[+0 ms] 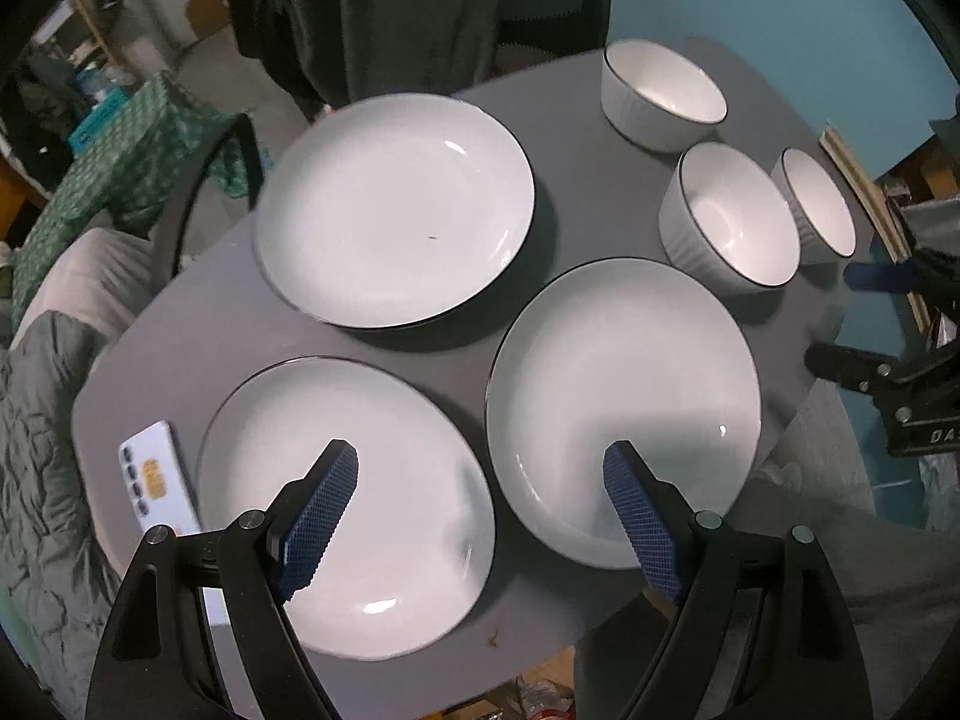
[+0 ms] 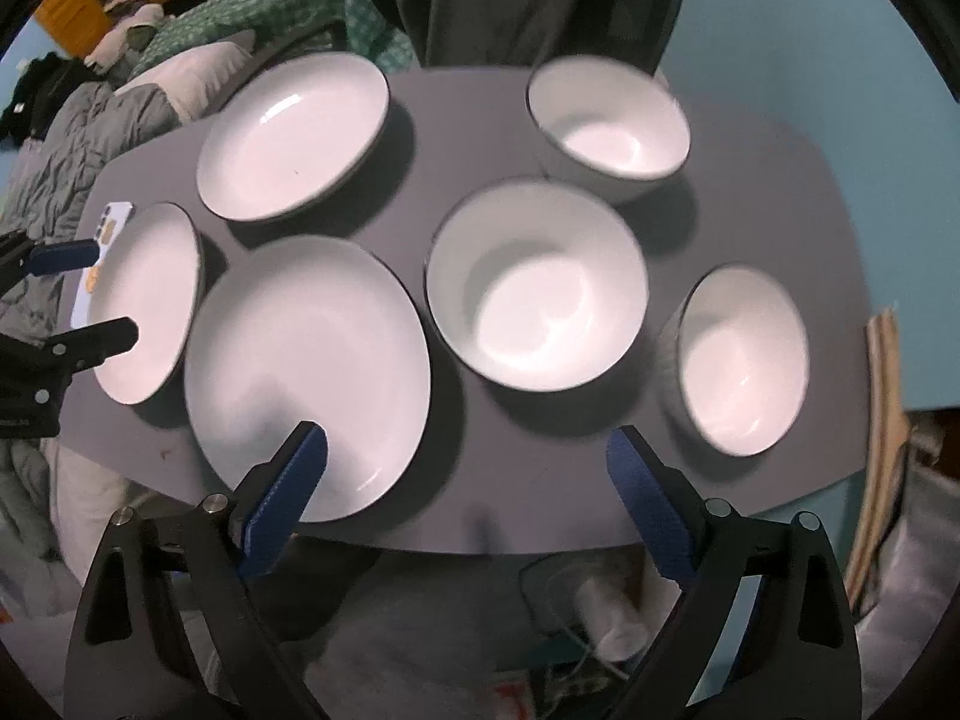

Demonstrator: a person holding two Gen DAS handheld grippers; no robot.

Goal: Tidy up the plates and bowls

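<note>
Three white plates with dark rims lie on the grey table (image 1: 198, 330): a far plate (image 1: 393, 210), a near-left plate (image 1: 345, 507) and a near-right plate (image 1: 621, 411). Three white bowls stand to the right: a far bowl (image 1: 663, 96), a middle bowl (image 1: 729, 219) and a right bowl (image 1: 816, 204). My left gripper (image 1: 480, 483) is open and empty, above the gap between the two near plates. My right gripper (image 2: 468, 459) is open and empty, above the table's near edge, in front of the middle bowl (image 2: 537, 285). It also shows at the right edge of the left wrist view (image 1: 840, 315).
A white card with icons (image 1: 157, 483) lies at the table's left edge beside the near-left plate. A dark garment hangs on a chair (image 1: 384, 6) behind the table. Grey bedding (image 1: 42, 450) lies to the left. Wooden slats (image 1: 870, 198) lean at the right.
</note>
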